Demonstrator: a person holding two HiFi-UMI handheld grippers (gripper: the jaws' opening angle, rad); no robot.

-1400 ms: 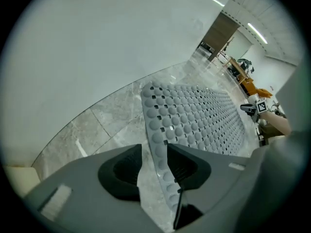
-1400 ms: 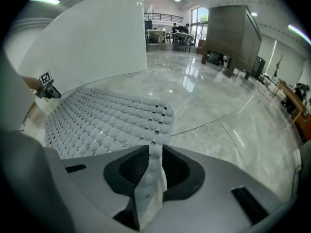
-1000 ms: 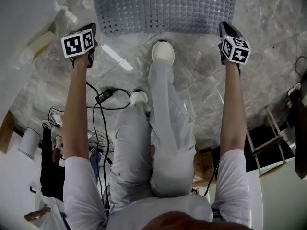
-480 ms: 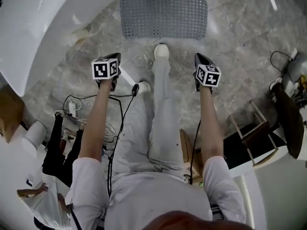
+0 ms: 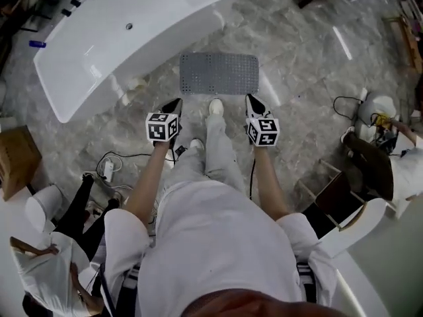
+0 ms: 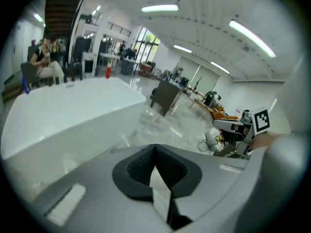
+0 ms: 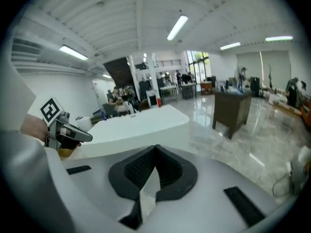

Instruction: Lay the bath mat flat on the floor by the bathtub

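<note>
The grey bath mat (image 5: pixel 219 73) lies flat on the marble floor beside the white bathtub (image 5: pixel 125 35). My left gripper (image 5: pixel 174 104) is raised at waist height, well short of the mat, with its jaws shut and nothing between them (image 6: pixel 155 154). The right gripper (image 5: pixel 253 102) is held level with it, also shut and empty (image 7: pixel 156 155). In the left gripper view the tub (image 6: pixel 68 115) fills the left side; in the right gripper view the bathtub (image 7: pixel 133 127) stands ahead.
My white shoes (image 5: pixel 215 107) stand just behind the mat. Cables and a power strip (image 5: pixel 106 169) lie on the floor at left. A cardboard box (image 5: pixel 16 160) sits far left, a dark stool (image 5: pixel 334 190) at right. A dark cabinet (image 7: pixel 233 108) stands beyond.
I have stood up and stepped back: both grippers lifted away from the mat's near corners and drew toward my body. The mat stays flat on the floor, now seen whole and farther away.
</note>
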